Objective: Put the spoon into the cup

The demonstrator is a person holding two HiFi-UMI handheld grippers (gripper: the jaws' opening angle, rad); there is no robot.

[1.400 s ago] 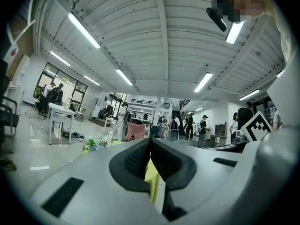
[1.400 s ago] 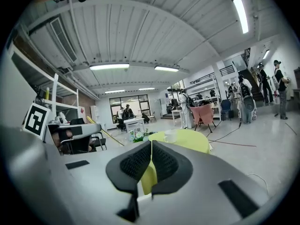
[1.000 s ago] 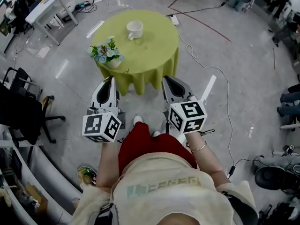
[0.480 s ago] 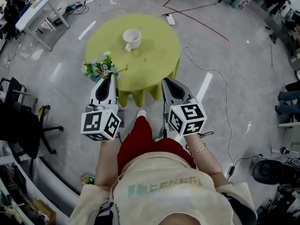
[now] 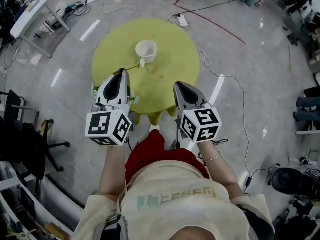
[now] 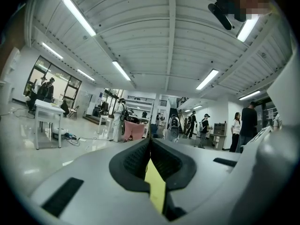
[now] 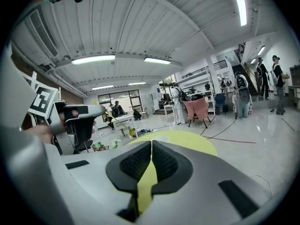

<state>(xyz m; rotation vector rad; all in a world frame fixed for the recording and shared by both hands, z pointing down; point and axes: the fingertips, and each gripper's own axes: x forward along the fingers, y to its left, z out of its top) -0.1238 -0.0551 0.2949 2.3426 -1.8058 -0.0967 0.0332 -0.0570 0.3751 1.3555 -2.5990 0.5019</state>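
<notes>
The person (image 5: 167, 194) stands in a cream top and looks down at two grippers held out in front; each gripper has a cube with black and white squares at the back, one cube (image 5: 109, 128) on the left and one cube (image 5: 201, 124) on the right; the left gripper (image 5: 123, 73) has its jaws pressed together on the thin handle of the spoon (image 5: 132, 67), and the spoon sticks out past the jaw tips toward the cup; the right gripper (image 5: 177, 85) has its jaws pressed together too, with nothing between them; both grippers hang over the near edge of the round table (image 5: 172, 59), which has a yellow-green cloth on it; a bunch of flowers (image 5: 134, 100) sits at the near left edge of the table, mostly hidden under the left gripper; the white cup (image 5: 146, 50) stands upright near the middle of the table, its handle turned toward the person; the far end of the spoon is near that handle but not inside the cup; a white cable (image 5: 220, 78) runs across the shiny grey floor to the right of the table; a black chair (image 5: 25, 129) is off to the left, and a white desk (image 5: 30, 18) stands far back on the left.
</notes>
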